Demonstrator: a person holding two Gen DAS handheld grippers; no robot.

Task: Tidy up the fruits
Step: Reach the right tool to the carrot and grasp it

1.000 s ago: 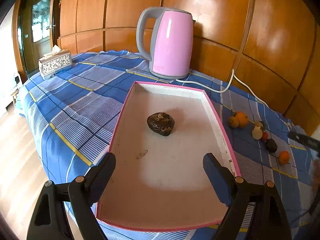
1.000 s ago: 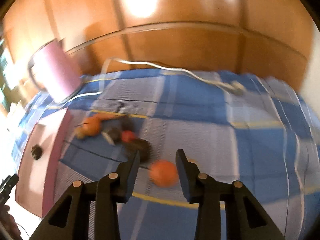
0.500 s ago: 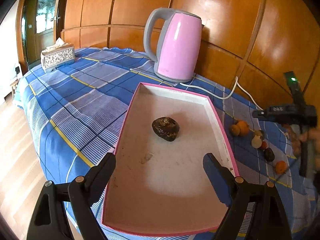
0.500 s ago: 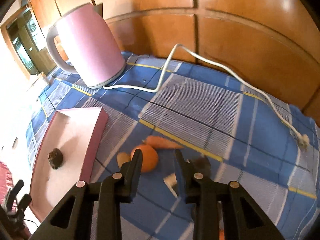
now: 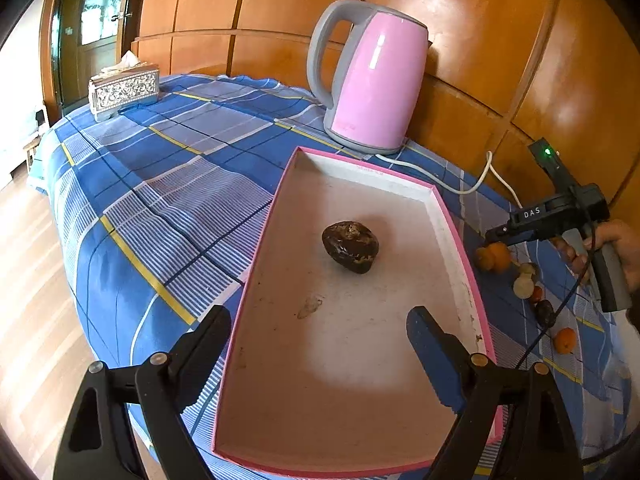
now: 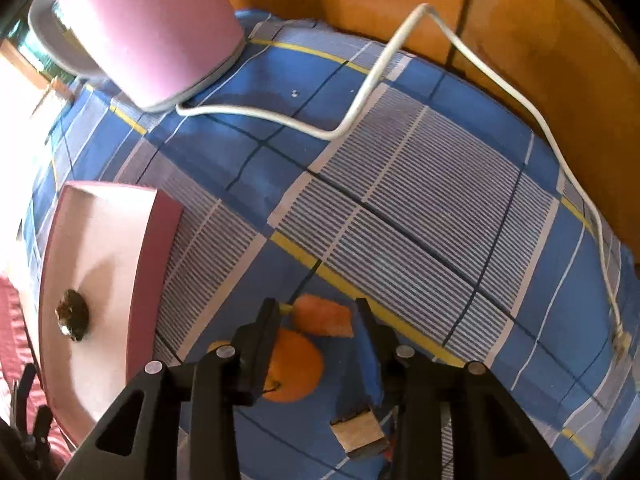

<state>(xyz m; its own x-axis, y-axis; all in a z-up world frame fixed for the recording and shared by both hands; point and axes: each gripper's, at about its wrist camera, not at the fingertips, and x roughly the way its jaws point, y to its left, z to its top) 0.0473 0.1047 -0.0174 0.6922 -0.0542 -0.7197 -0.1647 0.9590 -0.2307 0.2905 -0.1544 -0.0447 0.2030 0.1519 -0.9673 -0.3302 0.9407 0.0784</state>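
A pink-rimmed white tray [image 5: 456, 236] holds one dark, wrinkled fruit [image 5: 350, 246]. My left gripper [image 5: 318, 320] hovers open over the tray's near half, with nothing between its fingers. Right of the tray a row of small fruits lies on the cloth: an orange [image 5: 496, 256], a pale piece [image 5: 524, 286], a dark one [image 5: 545, 312] and a small orange [image 5: 565, 340]. My right gripper [image 6: 316, 314] points steeply down over the row's tray end. Its jaws are opening, with a carrot piece [image 6: 324, 318] lying between the fingertips, not pressed, and the orange [image 6: 296, 372] just below.
A pink kettle [image 5: 376, 80] stands behind the tray; its white cable [image 6: 360, 92] snakes across the blue checked cloth. A tissue box [image 5: 124, 90] sits at the far left corner. Wooden panels back the table. A cut pale piece [image 6: 358, 432] lies by the right finger.
The right gripper swept from the small orange at the row's far end to the orange and carrot near the tray, tilting further down. The left gripper has barely moved.
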